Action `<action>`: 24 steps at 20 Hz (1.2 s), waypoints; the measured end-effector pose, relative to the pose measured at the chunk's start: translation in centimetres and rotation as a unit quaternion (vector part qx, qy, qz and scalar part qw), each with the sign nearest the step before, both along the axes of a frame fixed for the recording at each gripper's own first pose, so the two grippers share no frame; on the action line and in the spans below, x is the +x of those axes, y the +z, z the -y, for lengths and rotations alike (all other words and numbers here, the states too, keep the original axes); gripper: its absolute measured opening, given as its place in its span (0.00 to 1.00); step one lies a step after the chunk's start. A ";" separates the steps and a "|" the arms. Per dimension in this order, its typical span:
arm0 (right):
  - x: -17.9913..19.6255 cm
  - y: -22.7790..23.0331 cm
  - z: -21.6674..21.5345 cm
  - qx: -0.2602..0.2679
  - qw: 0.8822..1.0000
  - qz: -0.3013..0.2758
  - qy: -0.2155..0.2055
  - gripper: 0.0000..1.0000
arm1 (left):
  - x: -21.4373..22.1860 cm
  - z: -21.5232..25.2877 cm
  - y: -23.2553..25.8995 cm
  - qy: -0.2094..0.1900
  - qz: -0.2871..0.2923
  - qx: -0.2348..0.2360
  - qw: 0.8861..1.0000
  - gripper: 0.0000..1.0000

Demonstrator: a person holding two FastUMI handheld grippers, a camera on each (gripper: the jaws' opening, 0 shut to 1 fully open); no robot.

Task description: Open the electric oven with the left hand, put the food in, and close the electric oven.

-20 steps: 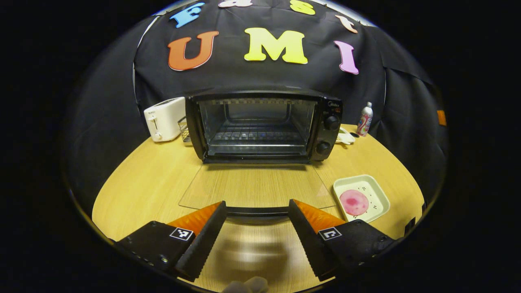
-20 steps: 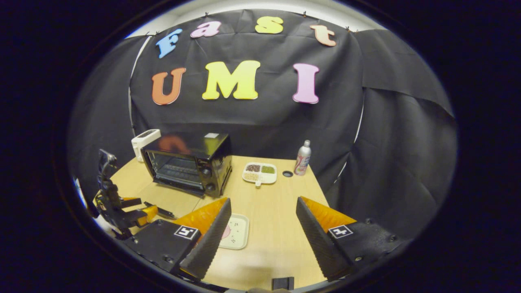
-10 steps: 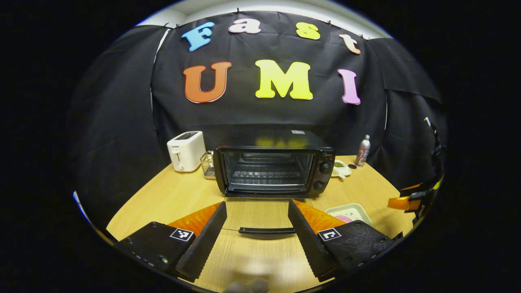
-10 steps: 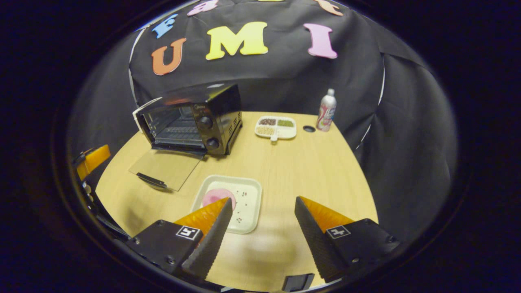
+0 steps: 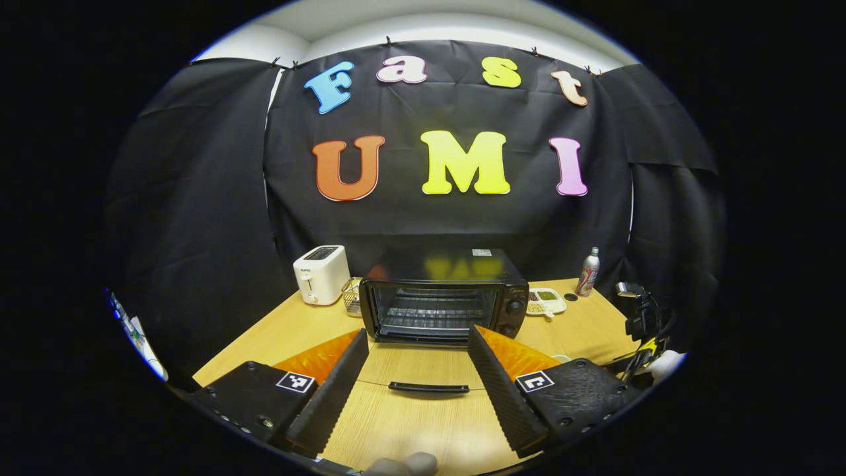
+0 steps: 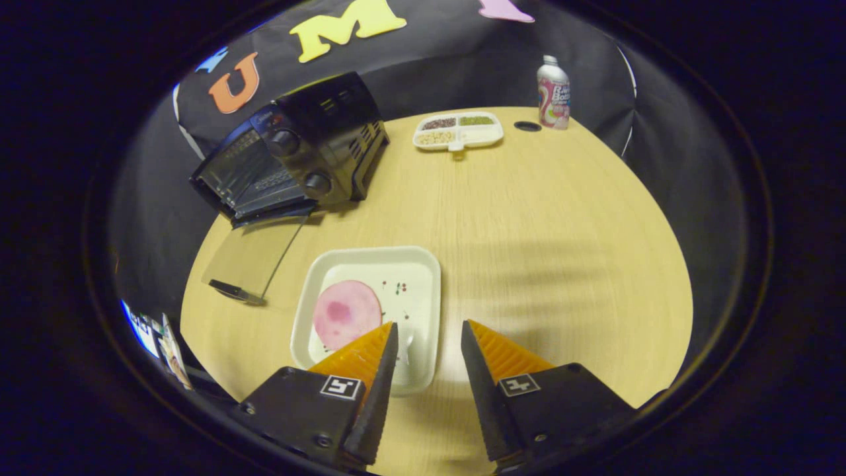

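— So, where does the job stand?

— The oven [image 6: 291,158] door [image 6: 248,254] lies flat open on the table [image 6: 529,218]. My right gripper [image 6: 426,350], fingers apart and empty, hangs over the near rim of the white tray [image 6: 423,264] holding the pink slice [image 6: 347,314]. My left gripper [image 5: 416,370], also apart, faces the oven.

— Your next move?

— Pinch the tray's rim, I'd say, and keep it level.

— Other dishes?

— A divided dish [image 6: 457,130] of grains sits beside a bottle [image 6: 554,92].
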State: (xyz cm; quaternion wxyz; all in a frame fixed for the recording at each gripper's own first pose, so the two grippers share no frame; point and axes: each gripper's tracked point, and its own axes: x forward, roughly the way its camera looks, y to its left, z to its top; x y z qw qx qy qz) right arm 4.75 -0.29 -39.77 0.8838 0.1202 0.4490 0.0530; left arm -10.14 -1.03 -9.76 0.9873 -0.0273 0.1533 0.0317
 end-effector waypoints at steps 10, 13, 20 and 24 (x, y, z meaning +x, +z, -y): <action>1.3 -0.7 0.9 -0.056 0.992 -0.098 0.055 0.17 | -2.5 1.7 0.9 0.061 -0.002 0.014 0.998 0.96; 1.5 -0.6 1.0 -0.052 0.990 -0.125 0.048 0.12 | -3.4 1.6 0.8 0.079 -0.003 0.020 0.997 0.95; 1.8 -0.6 1.1 -0.021 0.987 -0.153 0.055 0.04 | -3.7 0.9 0.0 0.082 -0.005 0.014 0.997 0.96; 1.9 -0.5 1.1 -0.015 0.985 -0.160 0.056 0.00 | -2.5 0.4 0.0 0.057 0.005 0.002 0.998 0.96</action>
